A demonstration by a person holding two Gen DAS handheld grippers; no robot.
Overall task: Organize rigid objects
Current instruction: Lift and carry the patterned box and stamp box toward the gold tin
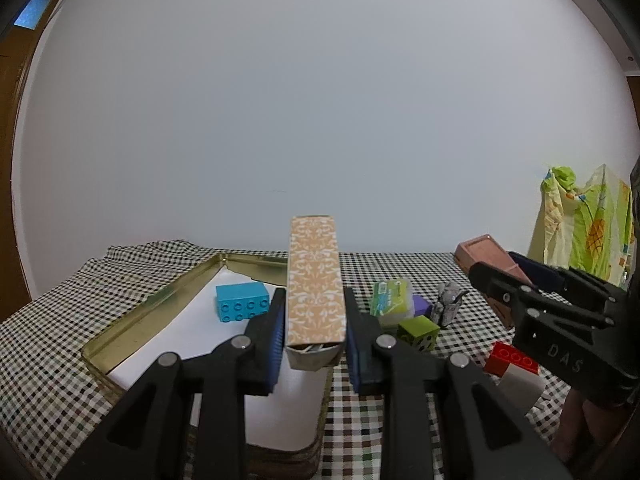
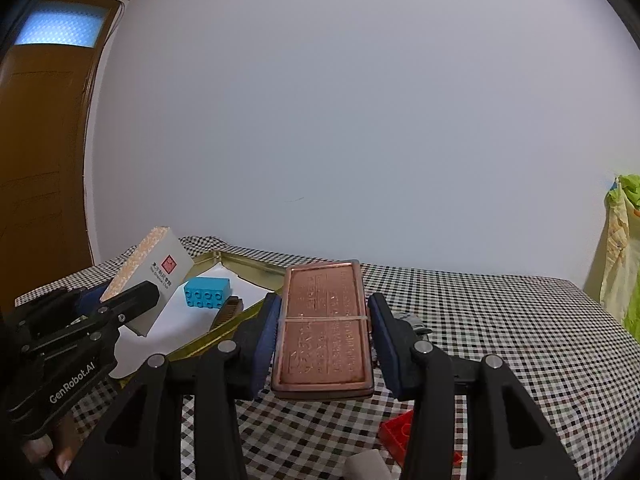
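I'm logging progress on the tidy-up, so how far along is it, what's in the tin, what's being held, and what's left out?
Early stage. Done: only the blue brick lies in the gold tin. In hand: the left gripper holds the patterned box above the tin; the right gripper holds the copper case aloft. Left on the checkered cloth: green packet, green cube, red brick, plus smaller pieces.

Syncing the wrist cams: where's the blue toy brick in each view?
Left wrist: blue toy brick left of centre, lying inside the gold tin tray, just left of the patterned box held by the left gripper.
Right wrist: blue toy brick lower left, in the same gold tin tray, between the left gripper and the copper tin.
Shared landmark: the gold tin tray.
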